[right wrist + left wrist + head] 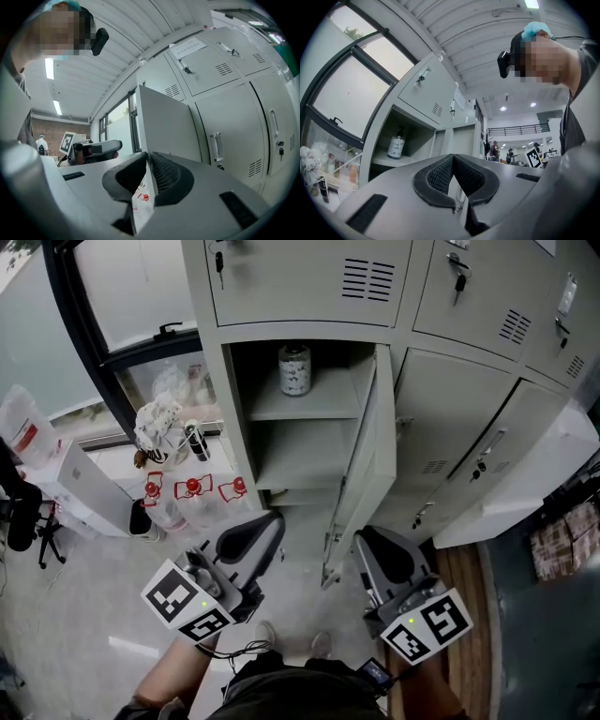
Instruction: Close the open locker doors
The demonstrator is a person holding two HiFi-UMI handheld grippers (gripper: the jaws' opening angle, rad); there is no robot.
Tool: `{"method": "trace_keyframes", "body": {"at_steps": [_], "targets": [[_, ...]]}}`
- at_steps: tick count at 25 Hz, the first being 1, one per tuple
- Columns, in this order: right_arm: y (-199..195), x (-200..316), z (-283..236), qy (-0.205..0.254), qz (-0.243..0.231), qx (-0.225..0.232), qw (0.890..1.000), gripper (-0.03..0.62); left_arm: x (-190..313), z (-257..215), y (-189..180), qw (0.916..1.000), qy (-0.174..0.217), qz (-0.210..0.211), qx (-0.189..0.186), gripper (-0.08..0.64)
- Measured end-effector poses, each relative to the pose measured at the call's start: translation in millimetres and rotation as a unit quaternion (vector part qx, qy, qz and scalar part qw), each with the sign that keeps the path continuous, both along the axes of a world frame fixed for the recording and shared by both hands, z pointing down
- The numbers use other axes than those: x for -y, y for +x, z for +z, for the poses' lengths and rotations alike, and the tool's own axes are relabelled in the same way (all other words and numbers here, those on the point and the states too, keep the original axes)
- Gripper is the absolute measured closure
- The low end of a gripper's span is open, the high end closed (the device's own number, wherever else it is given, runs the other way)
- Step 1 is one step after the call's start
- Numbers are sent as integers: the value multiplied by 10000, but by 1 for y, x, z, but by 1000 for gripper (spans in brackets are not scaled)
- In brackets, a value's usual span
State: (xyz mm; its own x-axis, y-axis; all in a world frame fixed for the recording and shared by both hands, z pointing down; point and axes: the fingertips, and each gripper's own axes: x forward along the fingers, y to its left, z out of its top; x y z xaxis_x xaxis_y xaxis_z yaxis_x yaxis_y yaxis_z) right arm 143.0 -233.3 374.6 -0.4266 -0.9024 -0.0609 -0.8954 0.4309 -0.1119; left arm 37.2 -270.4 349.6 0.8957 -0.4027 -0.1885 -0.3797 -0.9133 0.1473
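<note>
lockers [450, 456] are filling the wall ahead, most of them shut, and one open locker door [370, 451] is standing swung out wide, roughly edge-on to the person, hinged on its right side.

left gripper [272, 521] is hovering just left of the door's bottom edge, not touching it. its jaws are resting together at the tips with nothing between them. in the left gripper view the pads [438, 176] are meeting at the top and leaving only a small wedge of gap below.

right gripper [364, 538] is hovering just right of the door's bottom edge, also clear of it. its jaws are likewise sitting tip to tip on nothing, with only a thin slit showing lower down in the right gripper view.

left of the door the compartment [300, 442] is lying exposed, with a patterned pump bottle [294, 369] standing upright on the upper shelf. above and left of the door a key [219, 261] is hanging in the lock of a shut locker. further left of the door, clear bottles with red caps [192, 495] are standing in a row on the floor under the window [122, 296]. below the door in the head view the person's shoes [267, 634] are showing.
</note>
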Motion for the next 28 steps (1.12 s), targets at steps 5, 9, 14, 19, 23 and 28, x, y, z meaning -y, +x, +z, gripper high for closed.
{"method": "trace_keyframes", "body": {"at_steps": [5,9,14,19,23,28], "targets": [[-22,11,0,-32,57,-20,10000,575,10,-2,-16,9999,-5,114,4,551],[-38,22,0,-31,53,-32,10000,575,16,-3,-26,9998,20,181,10,551],[-56,36,-1,-2,1,-43,10000,575,24,-7,-37,9998,50,207,17,551],[-69,47,-2,2,-33,-35,10000,575,30,-6,-41,9997,49,233,38,551],[-76,54,-2,-3,-74,-52,10000,575,35,-5,-44,9997,41,219,58,551],[-83,63,-2,-4,-155,-39,9999,575,42,-6,-48,9998,49,170,58,551]]}}
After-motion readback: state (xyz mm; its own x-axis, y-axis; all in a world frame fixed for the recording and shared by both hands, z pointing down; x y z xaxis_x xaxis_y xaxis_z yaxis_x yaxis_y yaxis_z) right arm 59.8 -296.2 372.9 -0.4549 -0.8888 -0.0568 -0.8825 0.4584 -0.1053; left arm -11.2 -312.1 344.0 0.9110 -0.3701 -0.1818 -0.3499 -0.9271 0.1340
